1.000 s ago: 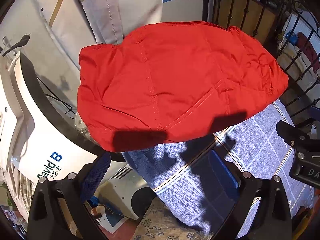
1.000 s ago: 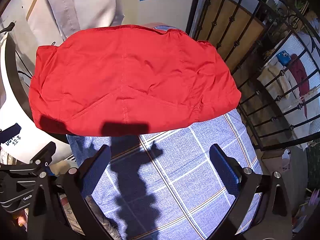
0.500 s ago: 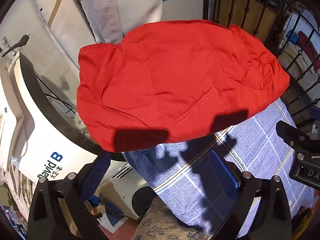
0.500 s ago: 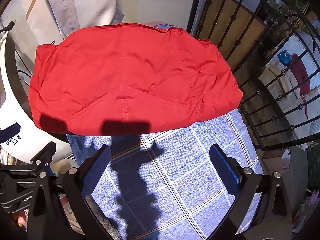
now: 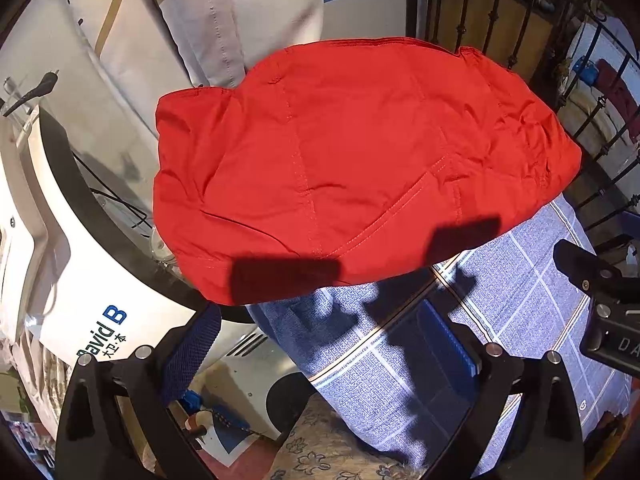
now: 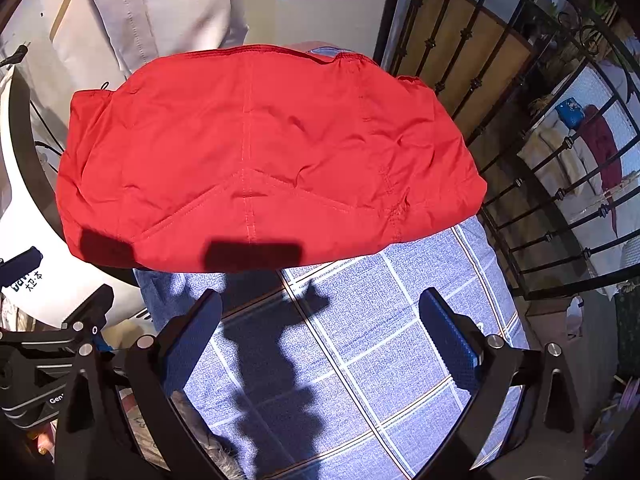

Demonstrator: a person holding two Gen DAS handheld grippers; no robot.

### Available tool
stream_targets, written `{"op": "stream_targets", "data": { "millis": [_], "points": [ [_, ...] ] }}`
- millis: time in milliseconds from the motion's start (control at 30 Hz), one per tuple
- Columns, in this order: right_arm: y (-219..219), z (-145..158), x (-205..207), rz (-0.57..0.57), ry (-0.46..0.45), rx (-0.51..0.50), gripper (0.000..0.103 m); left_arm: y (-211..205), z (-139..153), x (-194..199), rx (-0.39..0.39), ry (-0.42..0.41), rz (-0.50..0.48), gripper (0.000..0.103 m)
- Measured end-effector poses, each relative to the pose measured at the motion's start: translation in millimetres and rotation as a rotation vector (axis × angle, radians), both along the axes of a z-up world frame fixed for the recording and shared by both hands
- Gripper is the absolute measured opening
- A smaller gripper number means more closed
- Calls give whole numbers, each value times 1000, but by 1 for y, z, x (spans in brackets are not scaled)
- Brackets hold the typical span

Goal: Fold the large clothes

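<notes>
red garment (image 6: pixel 260 152) | folded, near edge on checked cloth (image 6: pixel 360 340) | both hand-held grippers apart

Hard light from behind me, sharp shadows, heavy fisheye bend.

I see crisp gripper shadows on the red garment (image 5: pixel 352 160) at 6 o'clock and across the blue checked cloth (image 6: pixel 380 340) below it in both views. Colours run saturated, focus is sharp at centre. Railing bars (image 6: pixel 520 160) at 2 o'clock curve strongly, and black vignette fills the corners.
</notes>
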State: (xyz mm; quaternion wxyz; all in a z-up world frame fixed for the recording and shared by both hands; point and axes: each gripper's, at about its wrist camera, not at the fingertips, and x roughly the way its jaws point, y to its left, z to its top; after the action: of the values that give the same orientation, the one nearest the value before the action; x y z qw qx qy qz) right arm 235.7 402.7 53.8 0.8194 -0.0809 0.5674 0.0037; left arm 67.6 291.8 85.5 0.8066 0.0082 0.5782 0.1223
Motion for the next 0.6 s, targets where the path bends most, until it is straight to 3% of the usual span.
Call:
{"op": "stream_targets", "data": {
  "millis": [600],
  "points": [
    [-1,-1,1,-3,4,4,97,0,-2,1,-28,10,-11,97]
  ]
}}
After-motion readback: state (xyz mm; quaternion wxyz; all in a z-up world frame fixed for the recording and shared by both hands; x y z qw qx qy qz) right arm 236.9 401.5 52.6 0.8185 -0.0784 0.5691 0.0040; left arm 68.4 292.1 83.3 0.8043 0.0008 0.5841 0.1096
